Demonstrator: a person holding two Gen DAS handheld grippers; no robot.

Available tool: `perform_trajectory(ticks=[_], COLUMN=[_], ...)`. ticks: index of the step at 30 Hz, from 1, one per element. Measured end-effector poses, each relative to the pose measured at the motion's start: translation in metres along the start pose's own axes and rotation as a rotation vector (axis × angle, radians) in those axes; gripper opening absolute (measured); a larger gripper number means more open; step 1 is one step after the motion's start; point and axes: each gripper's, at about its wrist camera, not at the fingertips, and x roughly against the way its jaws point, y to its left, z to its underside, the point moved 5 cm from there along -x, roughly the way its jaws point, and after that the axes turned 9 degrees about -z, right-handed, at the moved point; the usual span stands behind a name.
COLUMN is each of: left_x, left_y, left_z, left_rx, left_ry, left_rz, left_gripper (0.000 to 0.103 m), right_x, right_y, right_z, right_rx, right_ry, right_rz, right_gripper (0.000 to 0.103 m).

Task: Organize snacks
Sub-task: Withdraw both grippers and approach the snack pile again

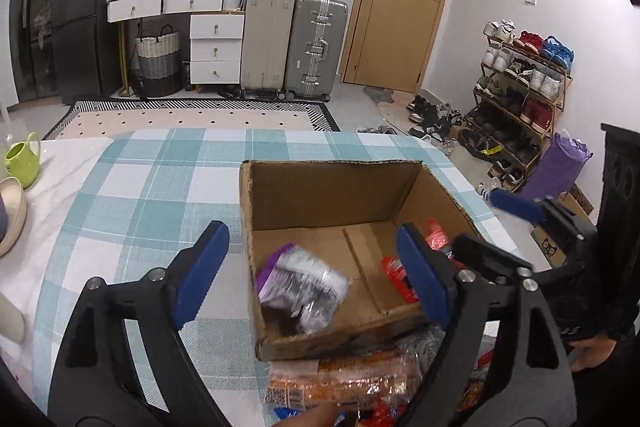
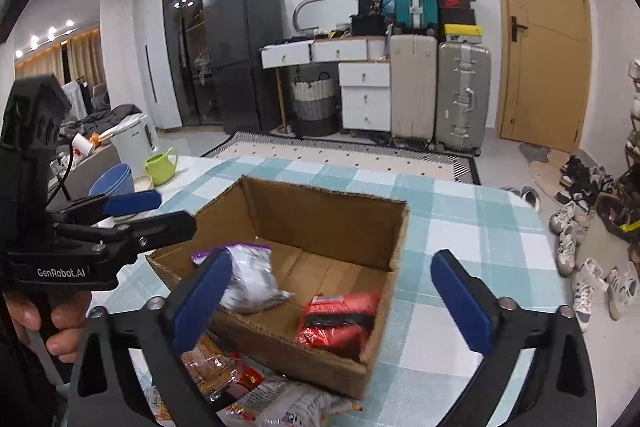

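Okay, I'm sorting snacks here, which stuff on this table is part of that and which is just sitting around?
Part of the job:
- cardboard box
- purple and white packet in the box
- red packets in the box
- loose snack packets on the cloth in front of the box

Just lying about:
- green mug
- blue bowls
- cream bowl

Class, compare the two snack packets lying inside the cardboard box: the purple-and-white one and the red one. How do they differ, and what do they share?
Colour: the purple-and-white packet is silvery white with a purple edge; the red packet is red with dark bands.
Place: seen from the right wrist camera, the purple-and-white packet lies on the left of the cardboard box, the red packet at the near right corner.
Shared: both lie loose inside the box, with no gripper touching them.
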Motion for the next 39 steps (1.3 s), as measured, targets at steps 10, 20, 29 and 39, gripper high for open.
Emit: perform_trajectory(ticks=[10, 20, 29, 39], left_x=[0.064, 0.106, 0.112, 0.11], left_y=[0.004, 0.007, 0.008, 0.005], left_z=[0.034, 0.086, 0.119, 0.132], left_rx=[-0.048, -0.058, -0.076, -0.096], left_ry=[-0.039, -0.015, 0.02, 0.045], left_rz=[-0.017, -0.016, -0.016, -0.002], left_gripper=[0.102, 0.102, 0.102, 0.102], right_x=[0.071, 0.105, 0.107, 0.082], right_y=[0.005, 0.026, 0.03, 0.035], right_z=[0.027, 0.066, 0.096, 0.114], right_rx=[-0.054, -0.037, -0.06, -0.058], right_ry=[-0.022, -0.01, 0.049, 0.138], right_rz=[0.032, 0.051, 0.027, -0.008], right_gripper=[0.102, 0.102, 0.102, 0.102])
